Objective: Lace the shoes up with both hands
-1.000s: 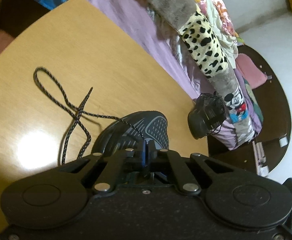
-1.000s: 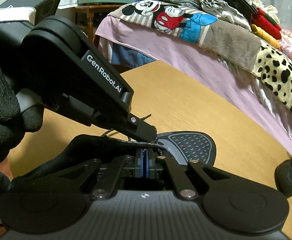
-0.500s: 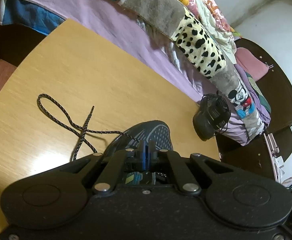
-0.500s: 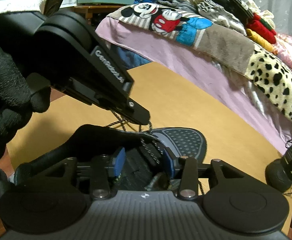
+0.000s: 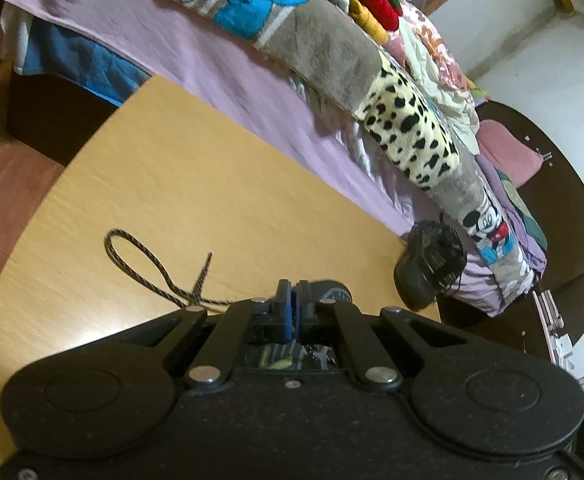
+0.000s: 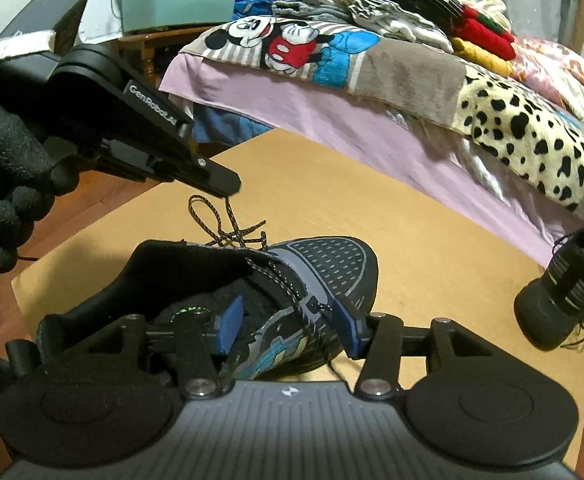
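Speckled black lace (image 6: 227, 216) is pinched in the closed left hand-held gripper (image 6: 227, 184) and drawn up from the shoe (image 6: 324, 264) on the desk (image 6: 432, 240), so slack is kept taut, while the right hand-held gripper (image 6: 287, 330) is opening astride the eyelets, gripping nothing.

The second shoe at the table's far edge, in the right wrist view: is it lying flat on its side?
No, the second shoe stands tipped up near the table edge.
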A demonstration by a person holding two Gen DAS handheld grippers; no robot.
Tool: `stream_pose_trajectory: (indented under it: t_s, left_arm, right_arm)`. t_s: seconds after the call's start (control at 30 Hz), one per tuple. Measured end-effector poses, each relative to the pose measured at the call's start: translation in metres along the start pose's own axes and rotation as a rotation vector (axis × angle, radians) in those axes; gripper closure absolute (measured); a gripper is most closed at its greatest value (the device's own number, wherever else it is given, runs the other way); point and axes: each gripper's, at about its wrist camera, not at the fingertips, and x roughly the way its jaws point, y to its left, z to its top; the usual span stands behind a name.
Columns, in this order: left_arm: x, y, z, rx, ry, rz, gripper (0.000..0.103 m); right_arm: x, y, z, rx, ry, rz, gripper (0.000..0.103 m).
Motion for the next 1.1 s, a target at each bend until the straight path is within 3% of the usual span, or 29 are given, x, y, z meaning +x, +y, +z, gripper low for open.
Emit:
stream_pose_trajectory:
  t_s: [1.1]
  left_arm:
    - [-0.068, 0.054, 0.056, -0.102, -0.213, 0.067, 0.103]
  right_arm:
    - [-0.008, -0.006, 0.002, 0.037, 0.037, 0.003, 0.048]
